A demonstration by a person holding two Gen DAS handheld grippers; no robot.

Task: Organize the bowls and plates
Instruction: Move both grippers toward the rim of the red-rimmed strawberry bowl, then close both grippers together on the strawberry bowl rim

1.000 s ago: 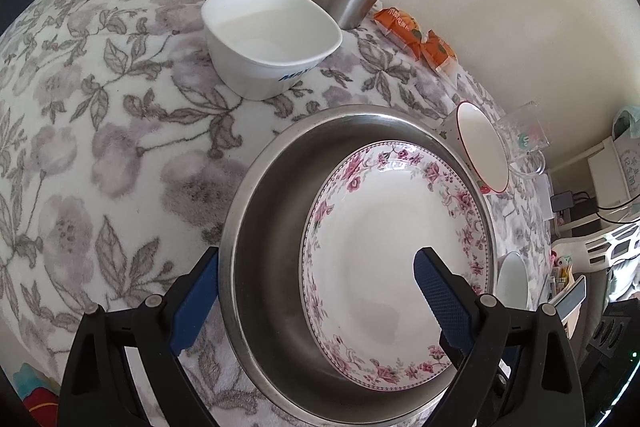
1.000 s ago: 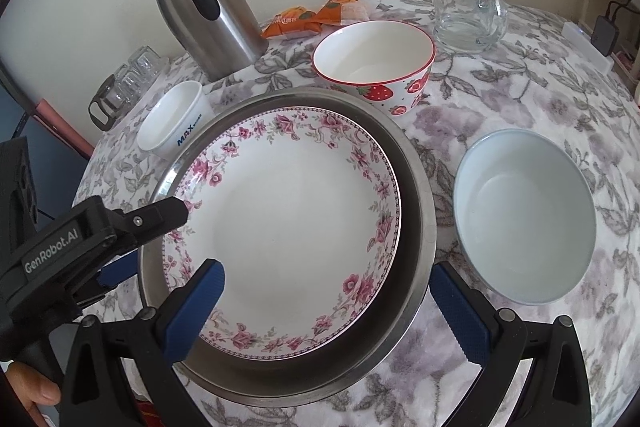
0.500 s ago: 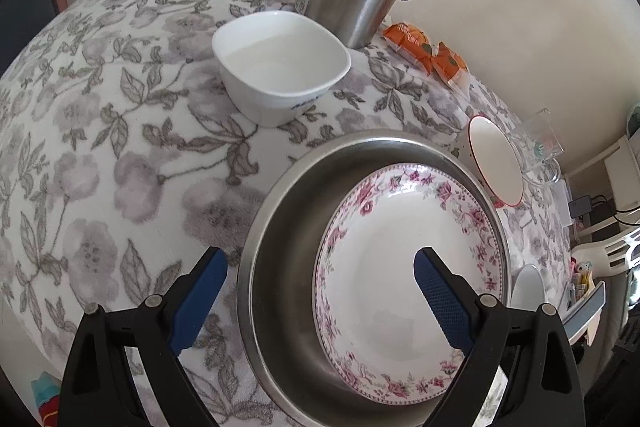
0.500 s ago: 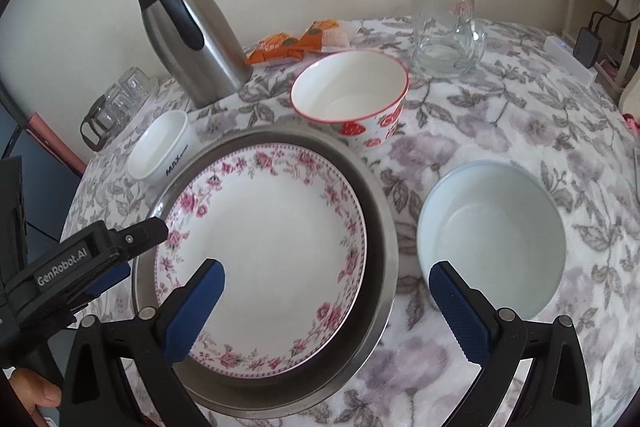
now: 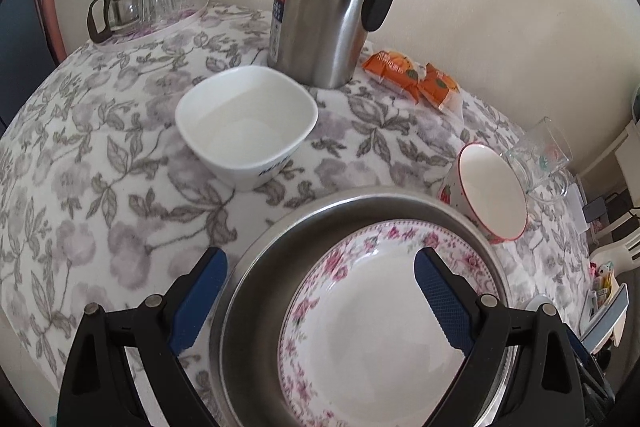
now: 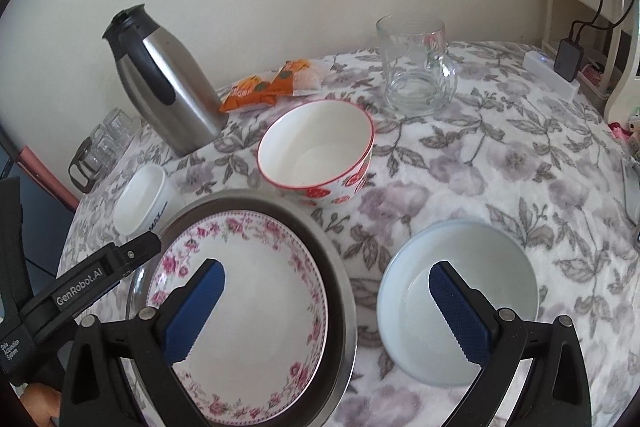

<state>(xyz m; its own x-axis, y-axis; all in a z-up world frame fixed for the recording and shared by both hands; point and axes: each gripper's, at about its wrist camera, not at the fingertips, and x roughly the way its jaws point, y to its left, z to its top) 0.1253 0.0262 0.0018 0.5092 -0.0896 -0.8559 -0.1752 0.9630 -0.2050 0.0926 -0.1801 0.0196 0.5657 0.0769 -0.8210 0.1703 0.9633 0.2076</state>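
black frames, blue ribbed fingers (image 5: 440,301), silver screws, white "genrobot.ai" lettering.

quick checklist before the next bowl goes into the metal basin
1. Flowered plate lies flat in the metal basin: ok.
2. Left claw open, holding nothing: ok.
3. Right claw open, holding nothing: ok.
4. Pale blue bowl upright, apart from the basin: ok.
5. Strawberry bowl and small white bowl look empty: ok.
6. Bowls will nest steadily on the plate: cannot tell.
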